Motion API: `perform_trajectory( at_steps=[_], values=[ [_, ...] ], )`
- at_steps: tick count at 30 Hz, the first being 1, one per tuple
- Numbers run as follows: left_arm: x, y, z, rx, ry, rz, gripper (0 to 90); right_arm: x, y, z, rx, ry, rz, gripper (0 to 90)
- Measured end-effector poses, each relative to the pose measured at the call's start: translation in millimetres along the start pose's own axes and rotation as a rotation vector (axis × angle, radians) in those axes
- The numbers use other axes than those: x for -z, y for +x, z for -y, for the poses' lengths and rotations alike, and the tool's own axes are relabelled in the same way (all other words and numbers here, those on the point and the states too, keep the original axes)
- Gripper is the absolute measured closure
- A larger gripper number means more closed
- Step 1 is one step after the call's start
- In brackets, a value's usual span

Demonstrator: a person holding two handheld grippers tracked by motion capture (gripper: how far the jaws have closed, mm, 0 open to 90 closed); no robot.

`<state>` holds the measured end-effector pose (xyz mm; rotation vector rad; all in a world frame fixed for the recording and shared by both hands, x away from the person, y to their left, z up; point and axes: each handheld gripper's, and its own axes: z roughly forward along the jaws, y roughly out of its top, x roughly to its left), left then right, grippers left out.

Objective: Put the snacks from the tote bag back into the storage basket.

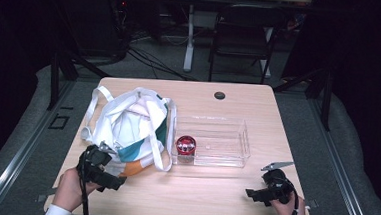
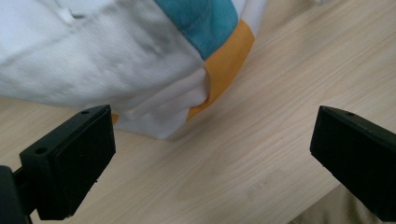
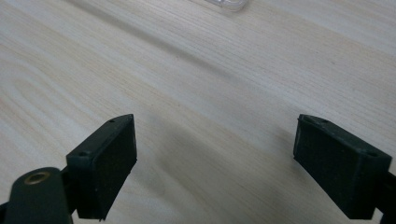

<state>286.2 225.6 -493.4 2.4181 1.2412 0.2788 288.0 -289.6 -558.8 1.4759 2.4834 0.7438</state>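
A white tote bag (image 1: pixel 127 126) with teal and orange patches lies crumpled on the left half of the wooden table (image 1: pixel 198 200). Right of it stands a clear plastic box (image 1: pixel 244 141) with a red round object (image 1: pixel 186 145) in its left end. My left gripper (image 1: pixel 110 168) is at the bag's near corner, low over the table. In the left gripper view the left gripper (image 2: pixel 210 158) is open, with the bag's hem (image 2: pixel 154 116) just ahead and nothing between the jaws. My right gripper (image 1: pixel 261 186) rests at the front right; the right gripper (image 3: pixel 215 163) is open over bare wood.
A black round grommet (image 1: pixel 220 95) sits near the table's far edge. A dark chair (image 1: pixel 243 30) and a desk leg (image 1: pixel 190 37) stand beyond the table. The box's near corner (image 3: pixel 229 4) shows at the top of the right gripper view.
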Motion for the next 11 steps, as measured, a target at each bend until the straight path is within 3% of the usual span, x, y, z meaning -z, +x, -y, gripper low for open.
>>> perform_trajectory(
  at_steps=[7, 11],
  values=[
    [-15.1, -4.1, 13.2, -0.024, -0.005, -0.005, 0.2, 1.0, -0.3, 0.0, 0.016, -0.001, -0.002, 12.9],
    [-20.3, -3.3, 13.5, -0.024, -0.026, 0.033, 0.2, 0.3, -0.3, -0.1, 0.015, -0.014, -0.005, 12.7]
  ],
)
